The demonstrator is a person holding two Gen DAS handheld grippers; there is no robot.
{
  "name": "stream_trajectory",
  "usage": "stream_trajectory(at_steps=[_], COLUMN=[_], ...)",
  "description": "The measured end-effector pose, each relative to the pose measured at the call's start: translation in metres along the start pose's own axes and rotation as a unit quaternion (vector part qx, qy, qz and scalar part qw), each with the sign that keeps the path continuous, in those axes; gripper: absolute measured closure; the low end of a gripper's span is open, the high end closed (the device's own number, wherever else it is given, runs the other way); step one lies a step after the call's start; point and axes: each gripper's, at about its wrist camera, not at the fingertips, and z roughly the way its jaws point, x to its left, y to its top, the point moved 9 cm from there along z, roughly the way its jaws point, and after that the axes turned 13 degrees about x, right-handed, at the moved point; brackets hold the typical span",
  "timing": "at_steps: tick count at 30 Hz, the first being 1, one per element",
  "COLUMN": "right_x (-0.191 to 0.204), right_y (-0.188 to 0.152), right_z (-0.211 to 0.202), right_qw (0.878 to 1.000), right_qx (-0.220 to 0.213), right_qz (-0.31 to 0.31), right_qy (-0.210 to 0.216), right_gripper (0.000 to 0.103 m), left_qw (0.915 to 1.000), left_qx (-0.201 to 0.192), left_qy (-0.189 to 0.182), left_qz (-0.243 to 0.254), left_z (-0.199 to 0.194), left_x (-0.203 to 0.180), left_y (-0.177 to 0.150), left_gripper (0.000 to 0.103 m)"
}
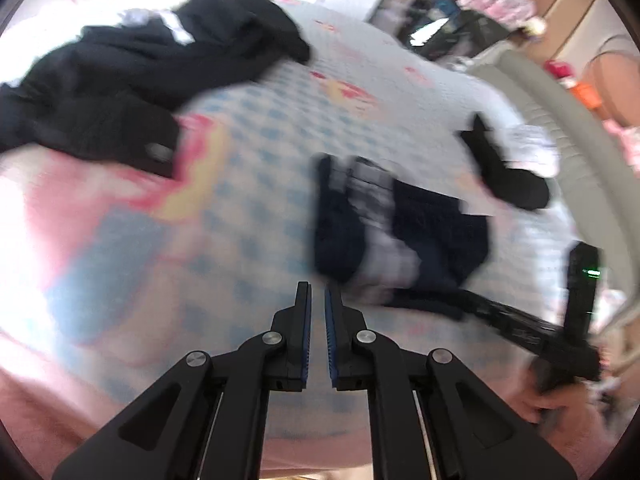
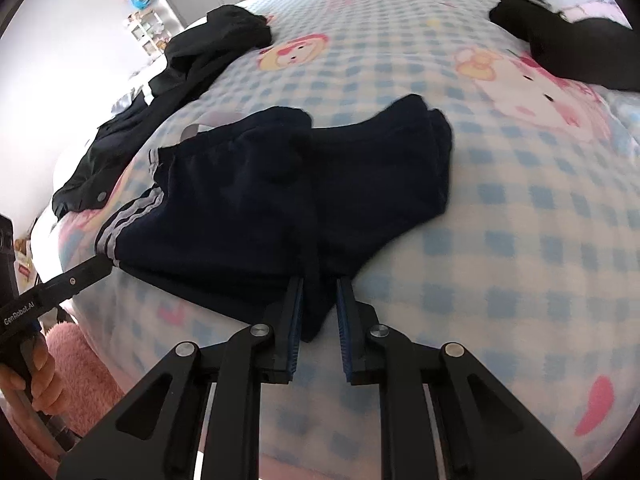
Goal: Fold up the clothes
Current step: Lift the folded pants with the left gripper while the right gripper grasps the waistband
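The navy shorts point(image 2: 280, 200) lay doubled mid-bed; the right gripper point(image 2: 318, 312) pinched their near fold, the left gripper point(image 1: 317, 312) nearly shut, empty. The black jacket point(image 2: 192, 60) beyond them remained unfolded.

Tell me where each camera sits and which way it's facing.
Left wrist: on the left gripper, angled down at the checked blanket; own jaws near shut, empty; right hand at the edge.
Right wrist: on the right gripper, angled down; jaws around the navy shorts hem; left hand at the edge.
Shared: shorts, black jacket, blanket.
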Motion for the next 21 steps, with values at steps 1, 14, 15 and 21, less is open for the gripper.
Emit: stream_trajectory(at_steps=[1, 14, 15, 21], right_x=[-0.002, 0.021, 0.024, 0.039], right_y=[0.0, 0.028, 0.034, 0.06], right_z=[0.0, -0.028, -0.029, -0.004], right_qw=[1.0, 0.996, 0.996, 0.998], right_qx=[0.003, -0.049, -0.054, -0.009], right_qz=[0.005, 0.01, 0.005, -0.067], right_qy=[0.002, 0.067, 0.069, 0.013], right_gripper=[0.089, 0.049, 0.049, 0.054], left_qw=[1.0, 0.9943, 0.9938, 0.9864], left_qx=[-0.003, -0.024, -0.024, 0.017], left_qy=[0.004, -0.065, -0.063, -0.037], left_qz=[-0.006, 0.081, 0.089, 0.159], left_z=[-0.003, -0.002, -0.002, 0.022], left_x=[0.004, -0.048, -0.052, -0.075], left_y=[0.001, 0.027, 0.031, 0.054], left_gripper=[0.094, 0.062, 0.064, 0.086])
